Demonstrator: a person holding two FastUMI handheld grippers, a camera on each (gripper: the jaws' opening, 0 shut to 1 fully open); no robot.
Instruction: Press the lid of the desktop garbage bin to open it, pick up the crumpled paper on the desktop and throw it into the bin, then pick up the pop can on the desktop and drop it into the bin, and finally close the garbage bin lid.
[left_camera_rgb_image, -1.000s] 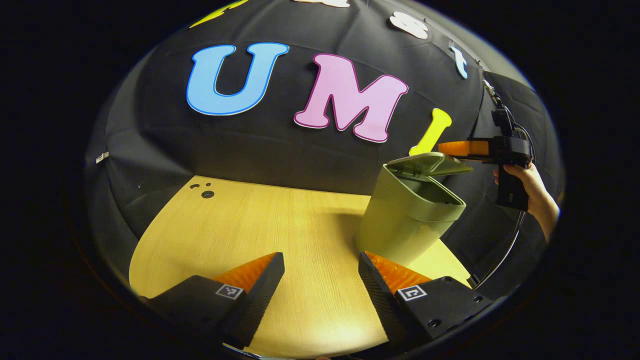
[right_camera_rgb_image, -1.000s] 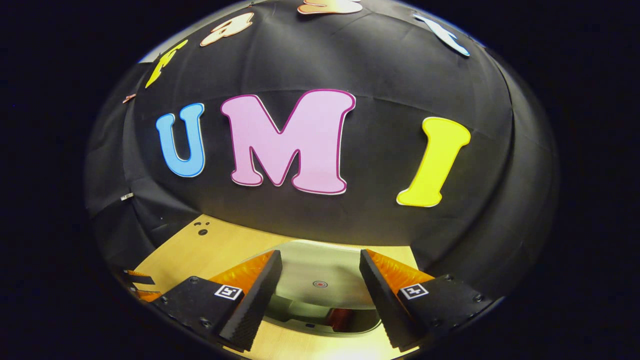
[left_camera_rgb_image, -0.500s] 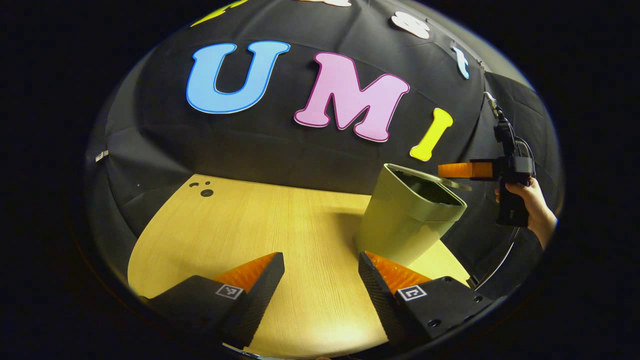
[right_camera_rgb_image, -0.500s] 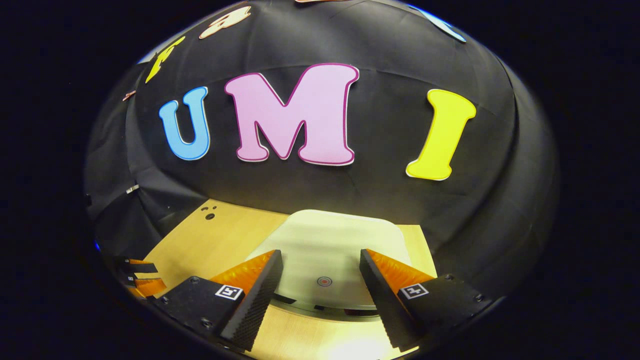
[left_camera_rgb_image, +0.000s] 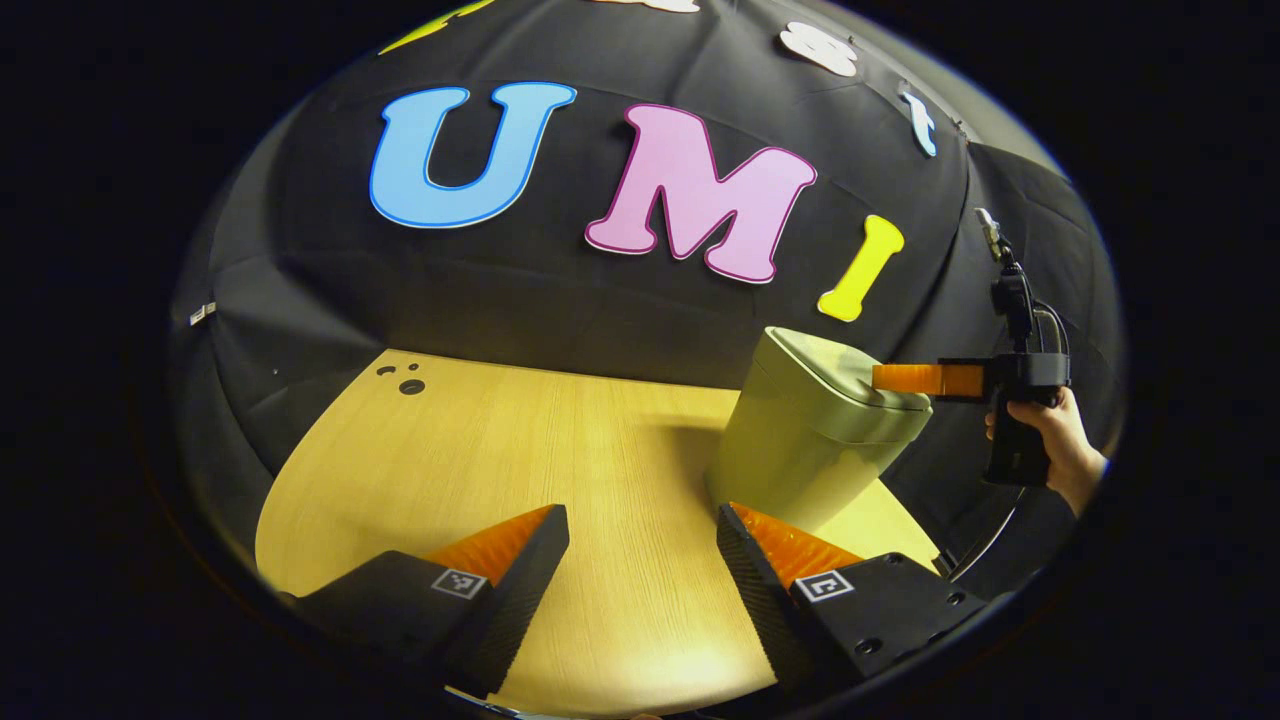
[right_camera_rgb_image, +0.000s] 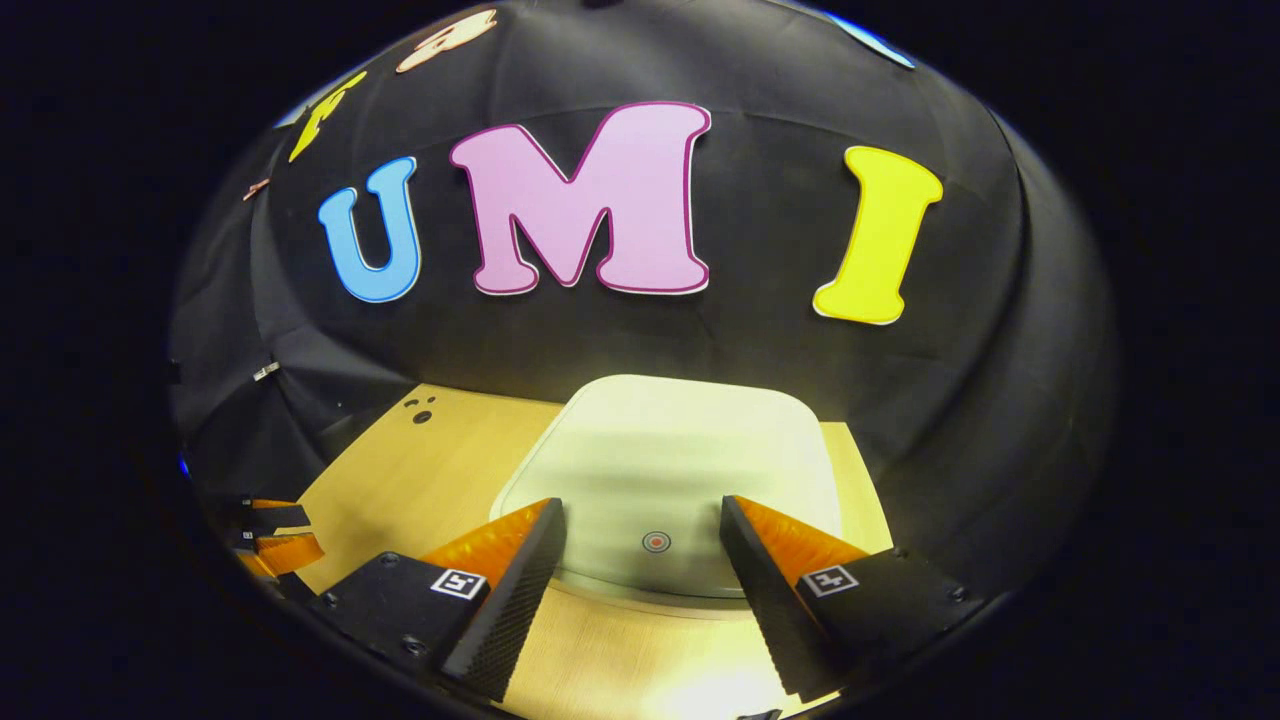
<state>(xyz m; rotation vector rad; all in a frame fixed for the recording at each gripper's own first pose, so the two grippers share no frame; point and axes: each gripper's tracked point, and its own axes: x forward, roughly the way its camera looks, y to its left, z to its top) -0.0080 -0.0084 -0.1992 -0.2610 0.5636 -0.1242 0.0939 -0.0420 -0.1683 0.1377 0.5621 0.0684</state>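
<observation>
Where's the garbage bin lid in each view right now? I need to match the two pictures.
Left gripper view: the lid sits flat atop the green bin, right of centre, with the right gripper at its edge.
Right gripper view: the lid lies low in the centre, seen from above, reaching between the gripper's own fingers.
Shared landmark: the dark holes in the tabletop's far left corner.

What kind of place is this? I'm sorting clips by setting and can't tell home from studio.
Most likely a staged recording booth, not a home: a black cloth wall backs a bare wooden desktop, with a green desktop bin and a person's hand working a hand-held gripper.
</observation>
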